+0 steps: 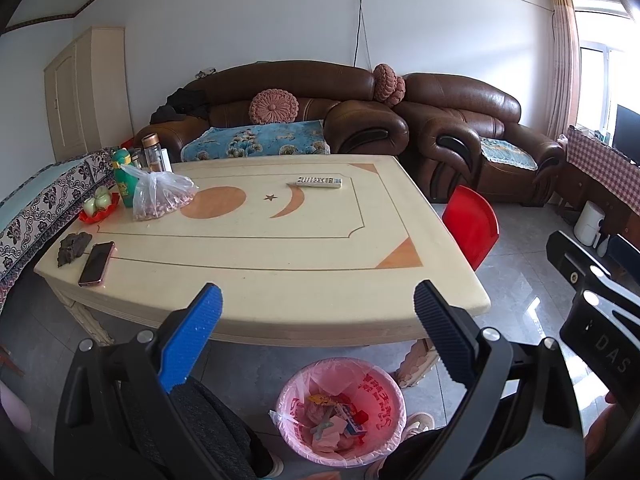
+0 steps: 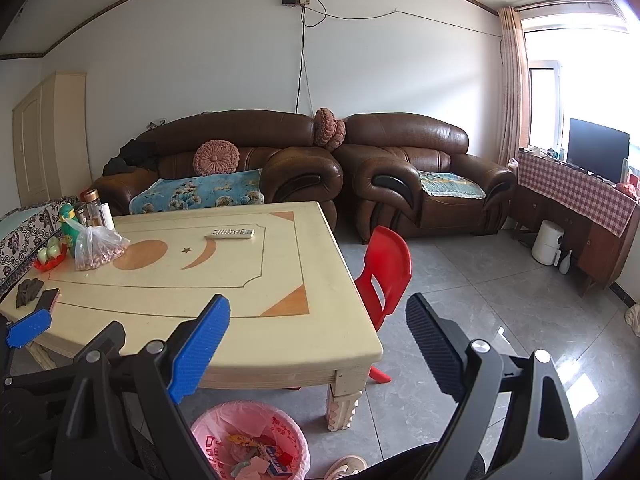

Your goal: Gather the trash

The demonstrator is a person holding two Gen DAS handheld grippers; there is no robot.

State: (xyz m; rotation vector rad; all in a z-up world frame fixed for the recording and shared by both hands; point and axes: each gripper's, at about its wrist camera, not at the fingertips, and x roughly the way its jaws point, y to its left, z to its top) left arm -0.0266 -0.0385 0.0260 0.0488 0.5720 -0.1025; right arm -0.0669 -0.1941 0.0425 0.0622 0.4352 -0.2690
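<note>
Both claws, the left gripper [image 1: 318, 308] and right gripper [image 2: 318, 320], gape empty above the near table [image 1: 280, 288] edge, while the pink-lined bin [image 1: 340, 408] holding wrappers stands on the floor below, nearer the left one.

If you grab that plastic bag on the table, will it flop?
Probably. The plastic bag looks thin and crinkly, so its top would likely sag. The small brownish pieces heaped inside may shift and weigh the bottom down. It seems unlikely to roll.
</note>
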